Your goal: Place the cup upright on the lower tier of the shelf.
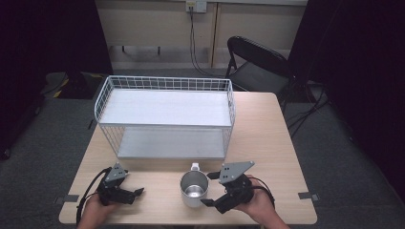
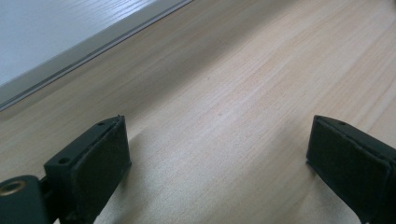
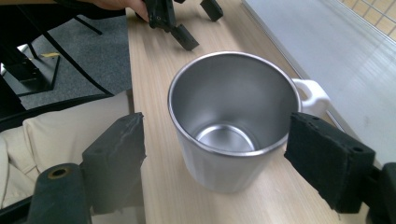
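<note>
Stainless steel mug [image 1: 194, 189] with a white handle [image 1: 195, 167] stood upright and empty on the wooden table [image 1: 267, 138], near its front edge and just in front of the white wire rack [image 1: 165, 117]. The handle pointed toward the rack's lower shelf [image 1: 171, 143]. The right gripper [image 1: 213, 189] sat immediately to the mug's right, jaws spread wide on either side of the cup; in the right gripper view the mug [image 3: 236, 119] stood between the two pads [image 3: 329, 158], neither one pressing its wall, though whether the far pad grazed the rim could not be determined. The left gripper [image 1: 139, 192] lay low over the table well to the mug's left, jaws spread with only bare tabletop [image 2: 233, 93] between them. Both rack shelves held nothing. A black folding chair [image 1: 260, 64] stood beyond the table.
</note>
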{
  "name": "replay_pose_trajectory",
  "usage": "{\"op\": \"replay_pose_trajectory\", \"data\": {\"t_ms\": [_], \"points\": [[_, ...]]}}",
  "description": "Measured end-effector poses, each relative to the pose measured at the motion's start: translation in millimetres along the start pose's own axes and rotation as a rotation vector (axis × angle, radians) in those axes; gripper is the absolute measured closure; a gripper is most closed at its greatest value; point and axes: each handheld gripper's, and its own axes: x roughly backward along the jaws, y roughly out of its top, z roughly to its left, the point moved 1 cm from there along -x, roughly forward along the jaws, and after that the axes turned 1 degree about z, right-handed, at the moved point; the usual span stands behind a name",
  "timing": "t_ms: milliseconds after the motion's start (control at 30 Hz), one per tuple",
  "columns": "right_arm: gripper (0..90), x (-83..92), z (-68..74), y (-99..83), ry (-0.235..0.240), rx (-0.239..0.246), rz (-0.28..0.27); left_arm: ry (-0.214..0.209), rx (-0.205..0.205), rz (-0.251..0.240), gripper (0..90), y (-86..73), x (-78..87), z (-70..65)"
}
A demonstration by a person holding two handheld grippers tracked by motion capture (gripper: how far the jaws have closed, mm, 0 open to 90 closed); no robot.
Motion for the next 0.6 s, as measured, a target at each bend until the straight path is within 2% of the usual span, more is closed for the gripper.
{"op": "replay_pose_trajectory", "data": {"t_ms": [267, 333, 467, 600], "points": [[20.4, -15.6, 5.4, 6.1, 0.036, 0.017, 0.010, 0.000, 0.000, 0.000, 5.3, 0.0, 0.0, 0.0], [21.6, -18.4, 6.7, 7.1, 0.024, 0.032, 0.009, 0.000, 0.000, 0.000, 5.3, 0.0, 0.0, 0.0], [23.1, -22.5, 7.3, 9.0, 0.039, 0.031, 0.005, 0.000, 0.000, 0.000, 5.3, 0.0, 0.0, 0.0], [30.2, -28.9, 8.9, 7.1, 0.052, 0.044, 0.029, 0.000, 0.000, 0.000, 5.3, 0.0, 0.0, 0.0]]}}
